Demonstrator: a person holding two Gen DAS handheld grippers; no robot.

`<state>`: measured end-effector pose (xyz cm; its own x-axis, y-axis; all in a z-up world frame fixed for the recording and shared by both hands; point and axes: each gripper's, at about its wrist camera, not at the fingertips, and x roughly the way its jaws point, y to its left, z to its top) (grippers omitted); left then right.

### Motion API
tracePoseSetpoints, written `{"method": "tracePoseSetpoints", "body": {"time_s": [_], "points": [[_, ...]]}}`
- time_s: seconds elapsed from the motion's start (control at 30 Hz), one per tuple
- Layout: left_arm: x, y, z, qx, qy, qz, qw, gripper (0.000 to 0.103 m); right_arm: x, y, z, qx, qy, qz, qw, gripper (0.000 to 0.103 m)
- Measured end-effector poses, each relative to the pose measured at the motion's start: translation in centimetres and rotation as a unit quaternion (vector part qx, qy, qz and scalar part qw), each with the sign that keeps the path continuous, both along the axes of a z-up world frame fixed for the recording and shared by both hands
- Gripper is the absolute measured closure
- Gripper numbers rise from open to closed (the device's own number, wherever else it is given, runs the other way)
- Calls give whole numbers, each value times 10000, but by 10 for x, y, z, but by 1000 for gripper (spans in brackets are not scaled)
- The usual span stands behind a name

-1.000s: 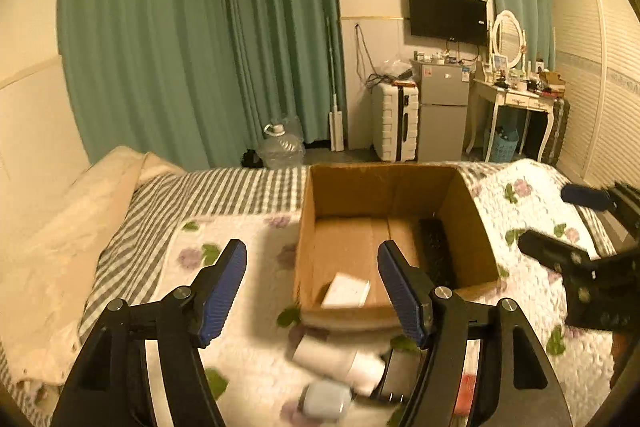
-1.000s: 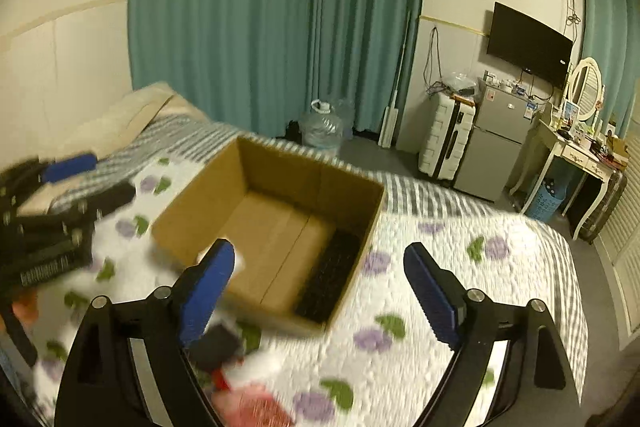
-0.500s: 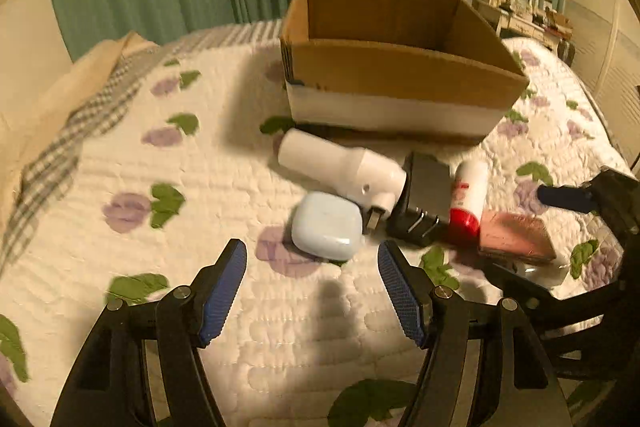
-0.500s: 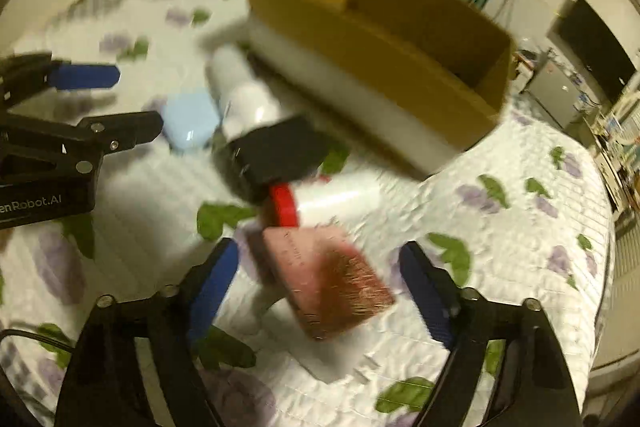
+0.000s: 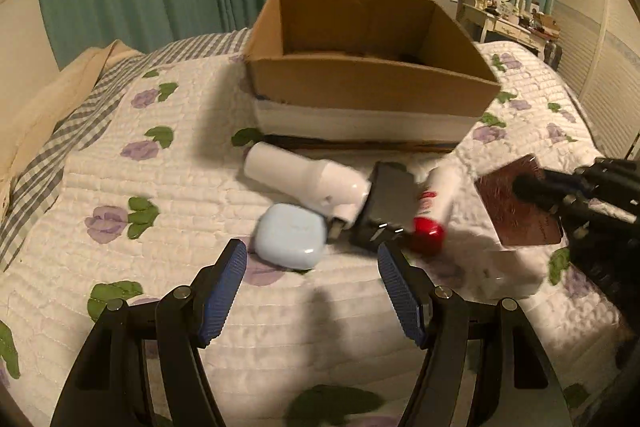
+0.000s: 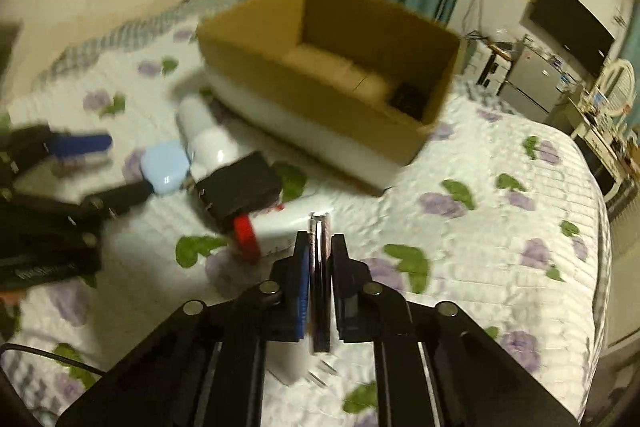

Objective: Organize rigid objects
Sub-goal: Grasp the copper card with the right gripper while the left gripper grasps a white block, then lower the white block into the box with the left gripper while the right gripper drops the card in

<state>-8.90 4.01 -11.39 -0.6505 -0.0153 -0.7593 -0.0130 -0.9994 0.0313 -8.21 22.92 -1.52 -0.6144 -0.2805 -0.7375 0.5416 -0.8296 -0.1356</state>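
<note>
Copper-brown flat case (image 6: 321, 267) sits clenched edge-on in my right gripper (image 6: 320, 247), raised above the quilt, short of the open cardboard box (image 6: 332, 75). My left gripper (image 5: 312, 291) gapes over the pale-blue rounded case (image 5: 291, 241). Thin grip; a swing could twist it loose.

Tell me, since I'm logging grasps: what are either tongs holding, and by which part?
The right tongs pinch the flat reddish-brown case by its flat faces, near one edge. The left tongs are open and hold nothing.

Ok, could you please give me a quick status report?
Right gripper shut on pink case, lifted. Left gripper open, near blue case. Box ahead, path clear.
</note>
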Motion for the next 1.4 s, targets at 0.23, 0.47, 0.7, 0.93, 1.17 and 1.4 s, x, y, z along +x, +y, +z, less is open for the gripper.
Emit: {"method": "tracePoseSetpoints", "body": {"time_s": [0.23,0.47,0.7,0.93,1.17,1.4], "points": [[6,53,16,168,88,-502,9986,32,22,35,31,-236,168,-382,9989,94],[5,95,-2,385,-275,-1008,9938,32,24,76,19,-279,-23,-847,9960,94],[5,113,-13,540,-489,-1265,9893,32,18,84,10,-431,-137,-884,9951,94],[0,126,-30,498,-729,-1488,9849,35,16,87,8,-532,-199,-900,9943,94],[6,124,-26,364,-576,-1443,9872,48,20,84,11,-454,-128,-891,9949,94],[11,108,10,304,-39,-1218,9921,48,24,78,33,-535,86,-847,9949,94]]}}
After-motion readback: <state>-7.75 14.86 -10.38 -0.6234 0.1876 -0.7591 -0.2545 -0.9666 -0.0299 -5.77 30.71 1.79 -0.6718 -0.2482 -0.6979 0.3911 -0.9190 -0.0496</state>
